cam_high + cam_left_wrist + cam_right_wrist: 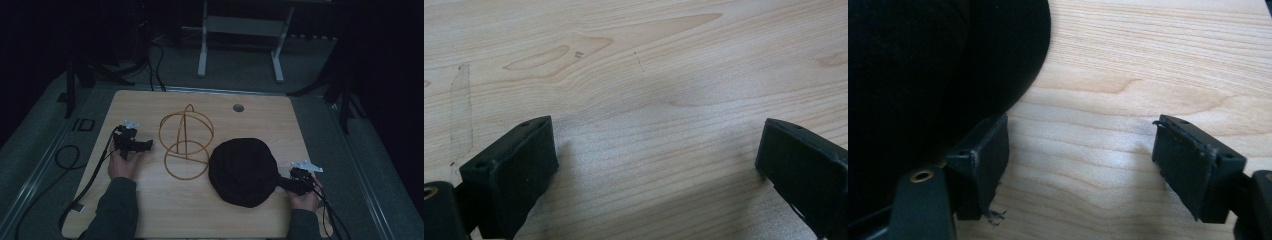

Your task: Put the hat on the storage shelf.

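Note:
A black knitted hat lies flat on the wooden table, right of centre. Left of it stands a gold wire stand made of rings. My right gripper rests at the hat's right edge; in the right gripper view its jaws stand wide apart over bare wood, with the hat beside its left finger. My left gripper is held left of the wire stand, open, its two fingers spread over bare table.
A round cable hole sits near the table's far edge. Cables trail from both grippers off the table's left and right sides. A white desk frame stands on the floor beyond the table.

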A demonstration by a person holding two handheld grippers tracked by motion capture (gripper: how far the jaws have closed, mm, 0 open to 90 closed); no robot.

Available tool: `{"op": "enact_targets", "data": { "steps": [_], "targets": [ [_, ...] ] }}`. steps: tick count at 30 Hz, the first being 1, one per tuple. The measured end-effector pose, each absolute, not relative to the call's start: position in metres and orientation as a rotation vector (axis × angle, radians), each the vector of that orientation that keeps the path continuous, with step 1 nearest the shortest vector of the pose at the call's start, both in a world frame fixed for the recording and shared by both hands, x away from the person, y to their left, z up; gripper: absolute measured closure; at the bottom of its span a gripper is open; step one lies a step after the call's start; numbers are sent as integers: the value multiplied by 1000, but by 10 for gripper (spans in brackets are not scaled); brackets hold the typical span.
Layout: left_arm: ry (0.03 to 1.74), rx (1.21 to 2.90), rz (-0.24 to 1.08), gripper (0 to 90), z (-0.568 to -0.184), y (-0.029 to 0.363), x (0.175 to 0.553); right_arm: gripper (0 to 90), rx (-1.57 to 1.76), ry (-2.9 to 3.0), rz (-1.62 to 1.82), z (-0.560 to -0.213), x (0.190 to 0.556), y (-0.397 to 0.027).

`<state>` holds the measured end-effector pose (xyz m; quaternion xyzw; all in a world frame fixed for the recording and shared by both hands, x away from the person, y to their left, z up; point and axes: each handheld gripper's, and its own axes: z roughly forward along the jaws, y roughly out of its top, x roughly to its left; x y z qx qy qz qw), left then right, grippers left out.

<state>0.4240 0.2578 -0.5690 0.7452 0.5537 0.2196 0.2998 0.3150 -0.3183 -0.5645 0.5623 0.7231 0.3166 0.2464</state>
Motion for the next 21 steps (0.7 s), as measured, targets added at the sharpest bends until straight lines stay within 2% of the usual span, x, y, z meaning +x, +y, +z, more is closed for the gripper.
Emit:
{"op": "enact_targets", "data": {
  "steps": [17, 21],
  "targets": [
    [1473, 1977, 583, 26, -569, 258, 424, 217, 1529, 1978, 863, -565, 315, -318],
    [1473, 1977, 583, 27, -569, 258, 424, 292, 1510, 2027, 856, -561, 315, -319]
  ]
}}
